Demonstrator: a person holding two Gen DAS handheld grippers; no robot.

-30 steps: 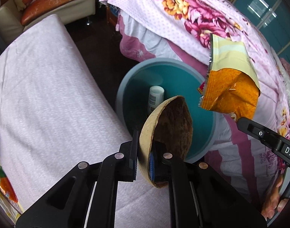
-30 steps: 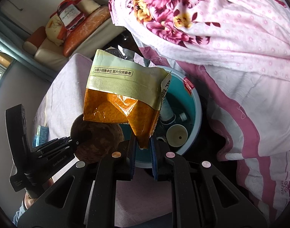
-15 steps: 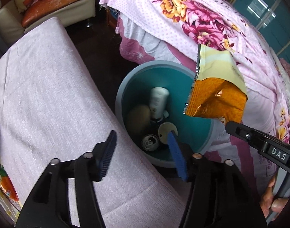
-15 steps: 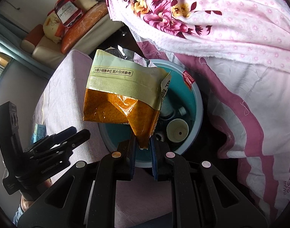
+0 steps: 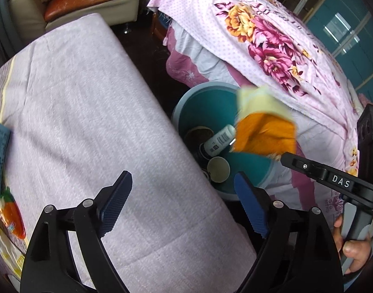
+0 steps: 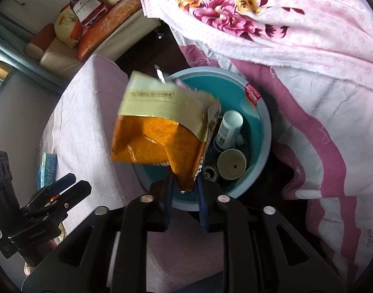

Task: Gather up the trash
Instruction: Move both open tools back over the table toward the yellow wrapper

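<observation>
Glossy crinkled orange-and-cream foil snack bag (image 6: 159,131) between the right jaws, smooth teal plastic bin (image 6: 264,131) just beyond them, matt woven lilac cloth (image 5: 83,112) beneath the left jaws, ribbed blue rubber pads (image 5: 251,207), matt black plastic fingers

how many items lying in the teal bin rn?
4 visible: brown coconut shell by the wall, white plastic bottle beside it, beige paper cup and metal can nearer. Orange snack bag may hide more.

We read "DAS" on the right gripper (image 5: 279,157) and "Hennessy" on a bottle-shaped cushion (image 6: 87,6).
</observation>
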